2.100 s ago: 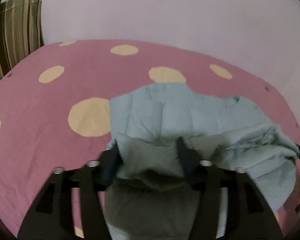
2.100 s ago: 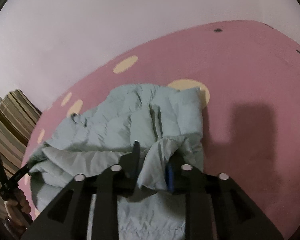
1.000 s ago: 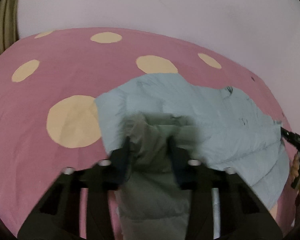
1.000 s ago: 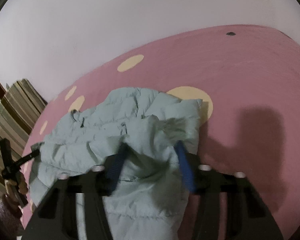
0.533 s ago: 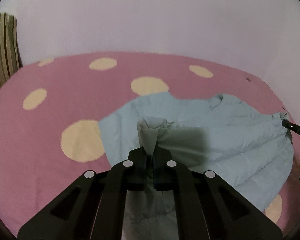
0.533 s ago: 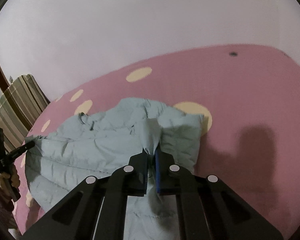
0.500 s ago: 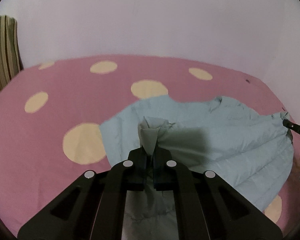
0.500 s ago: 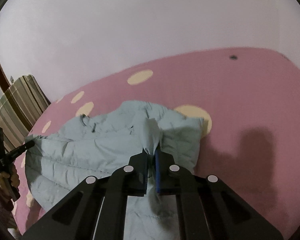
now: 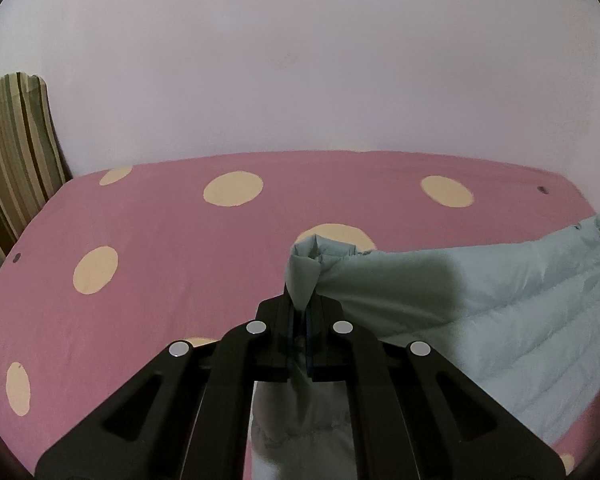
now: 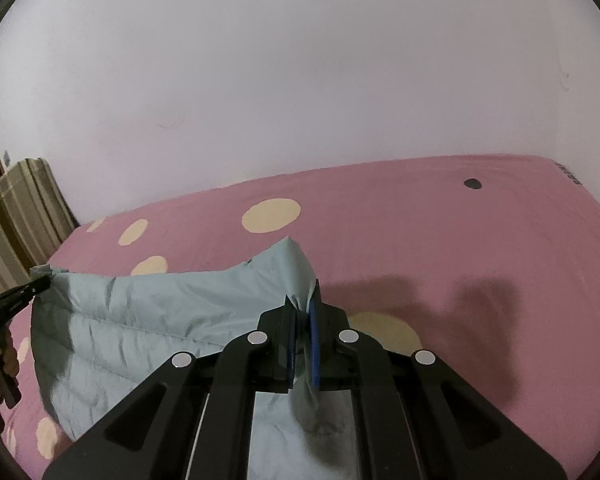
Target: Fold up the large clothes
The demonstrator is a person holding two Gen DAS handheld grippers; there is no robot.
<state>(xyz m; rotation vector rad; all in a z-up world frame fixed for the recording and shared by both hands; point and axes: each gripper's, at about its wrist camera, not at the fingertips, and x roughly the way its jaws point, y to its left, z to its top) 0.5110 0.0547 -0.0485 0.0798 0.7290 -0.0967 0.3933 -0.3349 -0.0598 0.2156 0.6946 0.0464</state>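
The left gripper (image 9: 299, 312) is pinching a bunched corner of the pale blue quilted jacket (image 9: 480, 320) between jaws drawn almost fully together, with only the thickness of the fabric between them, and a small peak of cloth is sticking up past the fingertips. The right gripper (image 10: 302, 316) is clamping the opposite corner of the same jacket (image 10: 140, 320) in the same way, its blue-padded fingers (image 10: 315, 344) pressing a fold of fabric between them. The jacket is hanging stretched between the two grippers as a wide sheet above the pink bedsheet (image 9: 160, 248), its upper edge running taut from one grip to the other and its quilted body drooping downward toward the bed. The bedsheet is showing large cream dots (image 9: 233, 188) and the jacket and grippers are casting dark shadows (image 10: 440, 308) onto it. A striped cushion (image 9: 8, 152) is leaning at the far left beside the plain pale wall (image 9: 300, 60).
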